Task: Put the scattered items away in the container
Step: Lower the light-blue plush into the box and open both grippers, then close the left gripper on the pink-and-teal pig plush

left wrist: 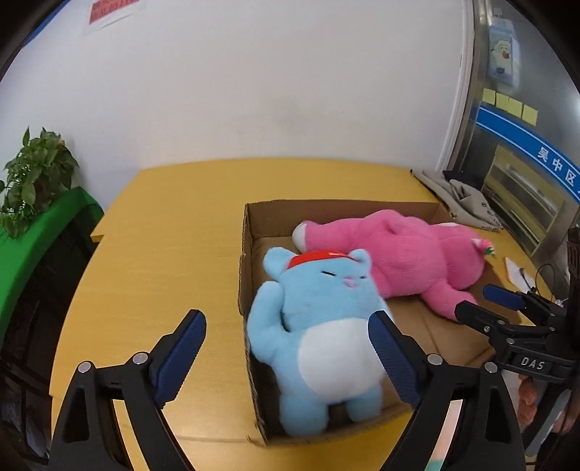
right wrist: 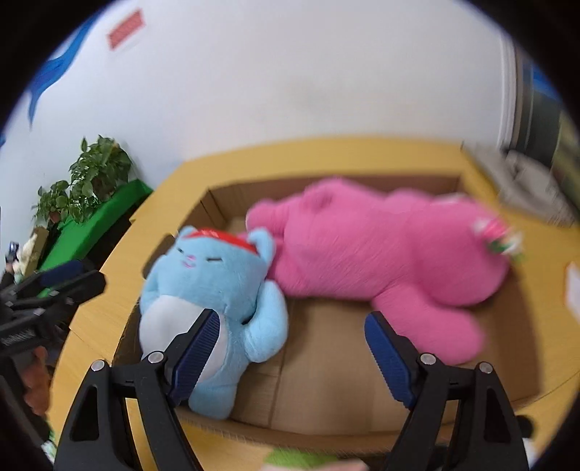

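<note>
- The left gripper [left wrist: 288, 353] has its jaws spread wide and grasps nothing; its blue pads [left wrist: 389, 357] hang over the blue plush cat [left wrist: 319, 326], one pad in front of the toy's flank, the other over bare table.
- The right gripper [right wrist: 291, 357] is likewise released, with the jaws wide apart; its left pad [right wrist: 197, 353] sits in front of the cat's white belly, and the cardboard floor shows in the gap between the fingers.
- The blue plush cat, with a red band on its head, lies on its back inside the cardboard box [left wrist: 250, 232], against the box's left wall.
- The pink plush bear [left wrist: 398, 253] lies stretched across the far part of the same box, touching the cat's head, with one leg reaching toward the right gripper as seen from the left wrist.
- The box rests on a yellow wooden table [left wrist: 163, 232], which is bare to the box's left.
- On the table's right edge lie a crumpled grey cloth bag [left wrist: 467, 203] and a white slip of paper [left wrist: 516, 270].
- Behind the table stands a plain white wall [left wrist: 253, 90] bearing a red-printed notice [left wrist: 112, 11].
- To the left, a leafy potted plant [left wrist: 32, 174] stands on a green-covered surface [left wrist: 32, 246].
- To the right, a glass door [left wrist: 522, 145] carries yellow sticky notes [left wrist: 509, 105] and a blue band.
- The right wrist view is blurred.
</note>
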A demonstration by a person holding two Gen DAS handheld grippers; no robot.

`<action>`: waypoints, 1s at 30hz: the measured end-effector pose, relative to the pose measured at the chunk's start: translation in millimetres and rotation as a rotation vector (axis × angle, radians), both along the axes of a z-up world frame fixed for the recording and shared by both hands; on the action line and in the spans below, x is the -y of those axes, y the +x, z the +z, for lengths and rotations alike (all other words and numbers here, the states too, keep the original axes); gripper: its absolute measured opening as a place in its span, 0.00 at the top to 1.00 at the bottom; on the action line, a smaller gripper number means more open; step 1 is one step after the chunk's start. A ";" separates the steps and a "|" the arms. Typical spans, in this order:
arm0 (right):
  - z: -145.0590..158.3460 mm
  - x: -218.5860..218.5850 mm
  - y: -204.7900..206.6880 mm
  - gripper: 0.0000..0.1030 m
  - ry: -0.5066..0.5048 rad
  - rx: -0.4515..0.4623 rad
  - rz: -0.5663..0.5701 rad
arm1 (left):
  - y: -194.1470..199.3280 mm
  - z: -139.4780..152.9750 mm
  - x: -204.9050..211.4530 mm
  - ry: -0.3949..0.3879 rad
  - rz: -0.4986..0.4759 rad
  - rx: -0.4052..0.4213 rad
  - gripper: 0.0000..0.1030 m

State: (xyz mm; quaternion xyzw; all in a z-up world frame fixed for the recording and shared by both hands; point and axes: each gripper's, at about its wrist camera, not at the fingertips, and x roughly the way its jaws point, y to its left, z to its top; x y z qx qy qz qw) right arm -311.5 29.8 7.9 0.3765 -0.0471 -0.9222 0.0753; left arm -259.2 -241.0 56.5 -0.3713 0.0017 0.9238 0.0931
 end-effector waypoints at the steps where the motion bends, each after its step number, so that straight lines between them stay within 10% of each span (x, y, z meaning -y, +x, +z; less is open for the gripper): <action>1: 5.7 -0.1 8.2 0.20 0.017 -0.021 -0.002 | 10.9 5.3 -3.2 -0.010 0.016 -0.005 0.09; 11: 31.4 -8.5 80.0 0.20 0.123 -0.130 -0.012 | 84.3 10.5 -39.1 0.066 0.039 -0.041 0.01; 30: 33.1 -34.5 111.0 0.20 0.149 -0.136 -0.037 | 109.6 5.1 -77.1 0.124 -0.010 -0.033 0.01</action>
